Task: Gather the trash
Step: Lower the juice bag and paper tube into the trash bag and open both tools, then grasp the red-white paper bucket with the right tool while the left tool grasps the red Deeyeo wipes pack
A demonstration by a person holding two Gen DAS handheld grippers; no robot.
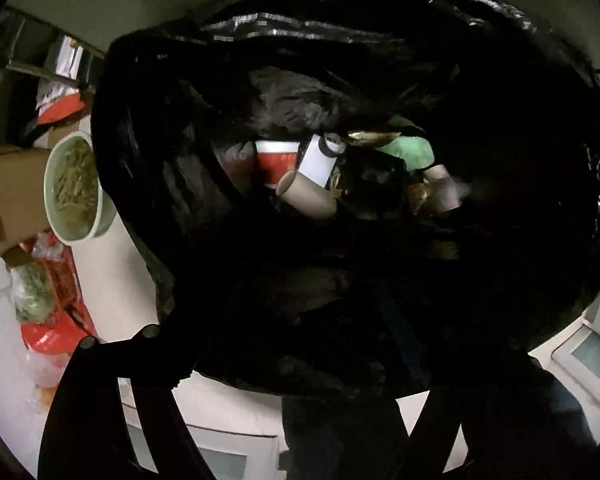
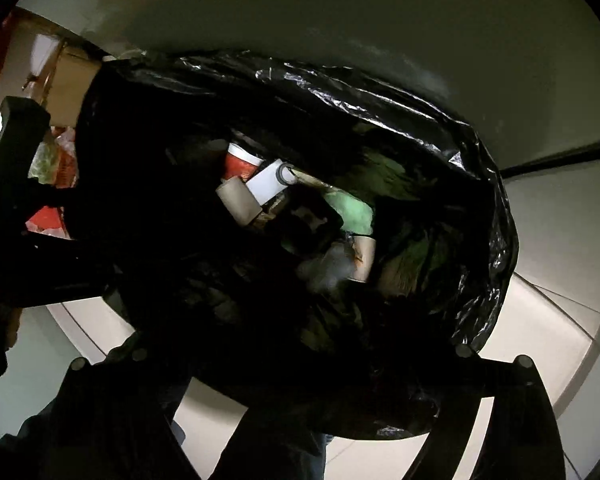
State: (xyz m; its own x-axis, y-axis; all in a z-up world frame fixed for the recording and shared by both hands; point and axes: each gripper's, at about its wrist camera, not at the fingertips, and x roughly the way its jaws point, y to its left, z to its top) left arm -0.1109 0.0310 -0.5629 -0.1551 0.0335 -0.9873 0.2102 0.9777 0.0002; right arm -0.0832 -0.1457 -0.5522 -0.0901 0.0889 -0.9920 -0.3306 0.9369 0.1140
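A black trash bag (image 1: 172, 128) hangs open below both grippers and fills both views (image 2: 480, 208). Inside lie a red paper cup (image 1: 275, 163), a cardboard tube (image 1: 306, 196), a white bottle (image 1: 320, 158) and green wrapping (image 1: 410, 152); the same cup (image 2: 239, 164), tube (image 2: 238, 200) and green wrapping (image 2: 350, 212) show in the right wrist view. Both grippers sit at the bag's near rim, their dark fingers lost against the black plastic. I cannot tell whether either is shut on the rim. The left gripper's body (image 2: 16, 208) shows at the left of the right wrist view.
A bowl of noodles (image 1: 74, 188) stands by a cardboard box (image 1: 16, 188) left of the bag, with red and green packaging (image 1: 48, 308) below it. White tiled floor (image 2: 548, 332) lies to the right. A wall (image 2: 340, 12) is behind the bag.
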